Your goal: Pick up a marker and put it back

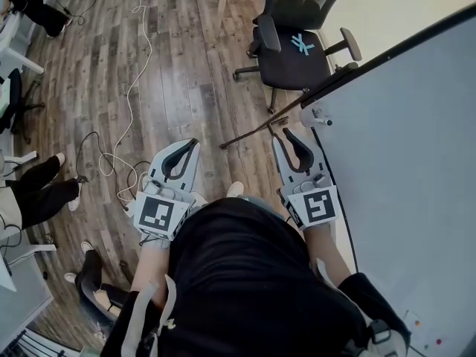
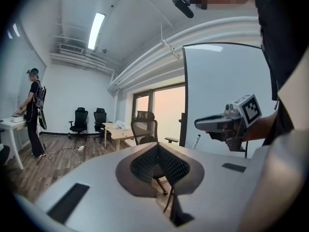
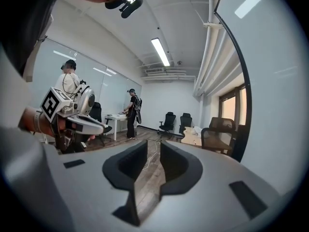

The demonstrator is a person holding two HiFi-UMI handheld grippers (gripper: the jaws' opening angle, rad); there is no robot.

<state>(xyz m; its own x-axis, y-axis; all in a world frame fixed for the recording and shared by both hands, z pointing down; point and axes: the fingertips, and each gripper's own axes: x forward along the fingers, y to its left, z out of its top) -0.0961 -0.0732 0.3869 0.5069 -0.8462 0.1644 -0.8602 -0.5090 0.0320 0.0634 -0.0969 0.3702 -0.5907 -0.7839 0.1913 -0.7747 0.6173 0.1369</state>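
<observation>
The person holds two tools, both empty. The left tool is clenched with its pads meeting, and the right tool is parted by a narrow gap. One small white object, seemingly the marker, sits at the edge of the single whiteboard. It is just ahead of the right tool, not touching it.

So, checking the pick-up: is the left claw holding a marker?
No, the left claw is closed, its two sides pressed together with nothing between them.
</observation>
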